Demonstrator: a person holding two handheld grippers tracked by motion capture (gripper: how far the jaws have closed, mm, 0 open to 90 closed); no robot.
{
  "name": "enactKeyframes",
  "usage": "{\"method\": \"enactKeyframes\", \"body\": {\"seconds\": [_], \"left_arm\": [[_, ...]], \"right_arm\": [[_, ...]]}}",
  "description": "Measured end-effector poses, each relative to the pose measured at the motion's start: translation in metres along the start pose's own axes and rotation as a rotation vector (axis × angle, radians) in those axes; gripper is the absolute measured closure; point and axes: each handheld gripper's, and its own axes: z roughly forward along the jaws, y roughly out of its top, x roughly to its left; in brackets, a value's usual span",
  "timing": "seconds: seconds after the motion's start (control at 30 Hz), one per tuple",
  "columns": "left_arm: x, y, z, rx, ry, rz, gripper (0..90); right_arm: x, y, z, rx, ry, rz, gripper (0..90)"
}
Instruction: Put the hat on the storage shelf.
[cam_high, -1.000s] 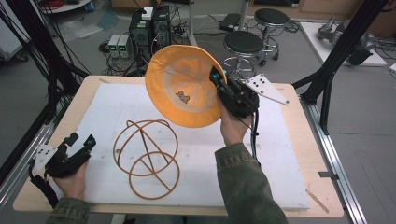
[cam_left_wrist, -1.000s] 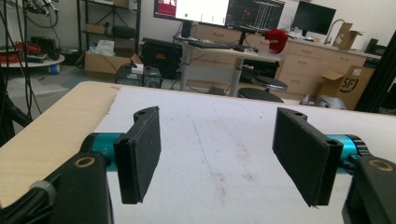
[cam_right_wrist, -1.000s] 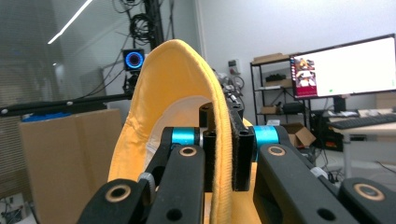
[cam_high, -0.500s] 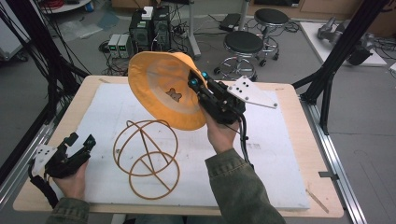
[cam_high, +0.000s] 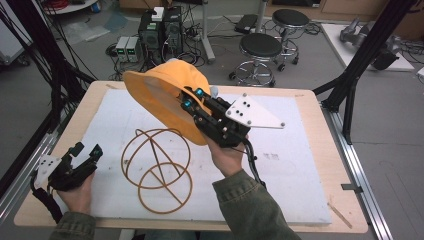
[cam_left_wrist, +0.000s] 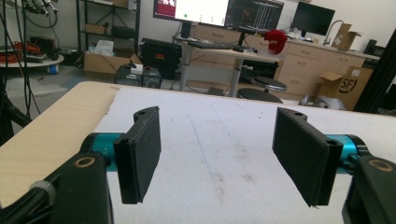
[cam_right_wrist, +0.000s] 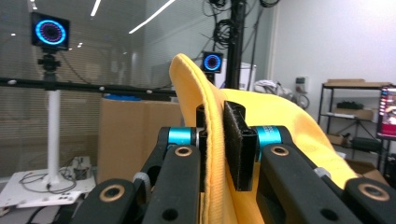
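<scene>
The jaws of the right gripper (cam_high: 192, 98) are clenched on the brim of an orange hat (cam_high: 160, 87), and from its own camera the yellow-orange fabric edge runs up between the two black pads (cam_right_wrist: 235, 140), pinched tight with the rest of the hat (cam_right_wrist: 280, 116) billowing away to the right. From above, the hat is held up in the air over the far middle of the table (cam_high: 310, 200), tilted so its opening faces left and down, with the crown bulging toward the far side. The person's right hand (cam_high: 227, 157) grips the tool from underneath, green sleeve (cam_high: 250, 207) coming in from the near edge, and the grey three-cornered plate (cam_high: 252, 114) sits on top of the gripper, pointing right. Below and to the left of the hat, a brown wire frame (cam_high: 157, 162) of crossed hoops stands on the white mat (cam_high: 295, 165), apart from the hat. Over at the near left corner, the left gripper (cam_high: 85, 152) rests low by the mat's edge in the person's left hand (cam_high: 77, 192); its jaws are released, standing wide apart, and its own camera shows nothing but bare white mat (cam_left_wrist: 219, 140) between the two pads (cam_left_wrist: 142, 151)
</scene>
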Motion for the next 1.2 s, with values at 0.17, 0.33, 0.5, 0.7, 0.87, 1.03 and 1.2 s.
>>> {"method": "enactKeyframes", "body": {"seconds": [0.17,0.33,0.5,0.7,0.87,1.03,1.2], "left_arm": [[0.0,0.0,0.0,0.001,0.0,-0.001,32.8],[0.0,0.0,0.0,-0.001,0.0,-0.004,32.9],[0.001,0.0,0.0,0.001,0.0,-0.01,33.0],[0.001,0.0,-0.001,0.002,0.002,-0.011,33.1],[0.0,-0.001,0.0,0.0,0.004,-0.003,33.1],[-0.001,-0.001,0.0,0.001,0.0,0.003,33.1],[0.0,-0.001,0.0,0.002,0.002,0.0,33.1]], "right_arm": [[0.011,-0.001,0.0,0.006,0.044,0.0,83.8],[0.019,-0.003,0.0,0.003,0.075,0.009,83.8],[0.028,-0.007,-0.001,0.012,0.11,-0.005,83.7],[0.038,-0.012,-0.005,0.027,0.146,-0.037,83.4],[0.045,-0.016,-0.01,0.029,0.176,-0.063,83.0],[0.048,-0.023,-0.013,0.034,0.19,-0.063,82.3],[0.052,-0.03,-0.015,0.049,0.206,-0.05,81.8]]}}
